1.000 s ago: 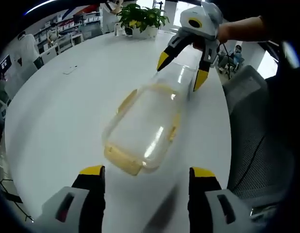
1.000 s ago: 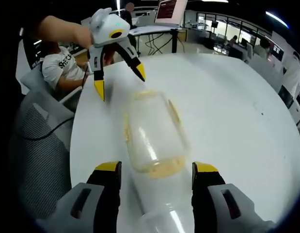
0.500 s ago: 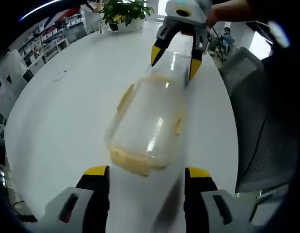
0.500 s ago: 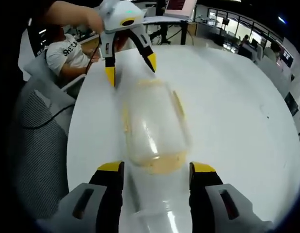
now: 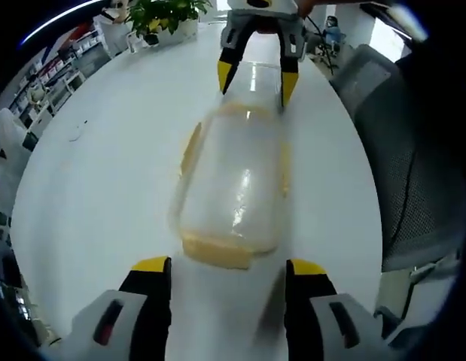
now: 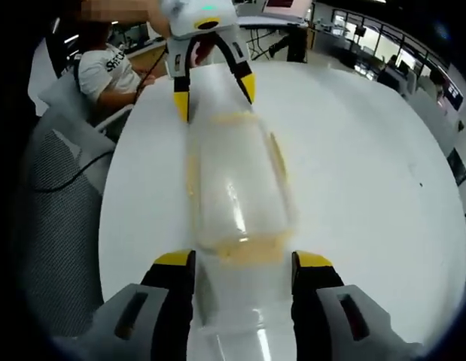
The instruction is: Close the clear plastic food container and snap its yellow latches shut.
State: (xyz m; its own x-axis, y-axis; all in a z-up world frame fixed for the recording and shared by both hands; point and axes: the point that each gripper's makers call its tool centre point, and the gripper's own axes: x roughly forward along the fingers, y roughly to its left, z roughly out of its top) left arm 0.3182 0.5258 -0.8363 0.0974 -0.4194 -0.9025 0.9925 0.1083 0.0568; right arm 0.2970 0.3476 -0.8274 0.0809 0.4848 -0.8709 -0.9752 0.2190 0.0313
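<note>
Both grippers, left (image 5: 225, 269) and right (image 6: 242, 263), stand released at opposite ends of the lidded clear container (image 5: 233, 180) on the white table (image 5: 105, 173); yellow latches (image 5: 216, 253) visible.

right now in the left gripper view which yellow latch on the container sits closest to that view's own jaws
The end latch on the short side of the clear container, lying just ahead of the left gripper. The side latch runs along a long edge, farther off.

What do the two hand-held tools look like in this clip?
Both match: the left tool and right tool have dark jaws with yellow tips and grey bodies with slotted openings. Seen from opposite, each has a white housing above its black, yellow-tipped jaws.
</note>
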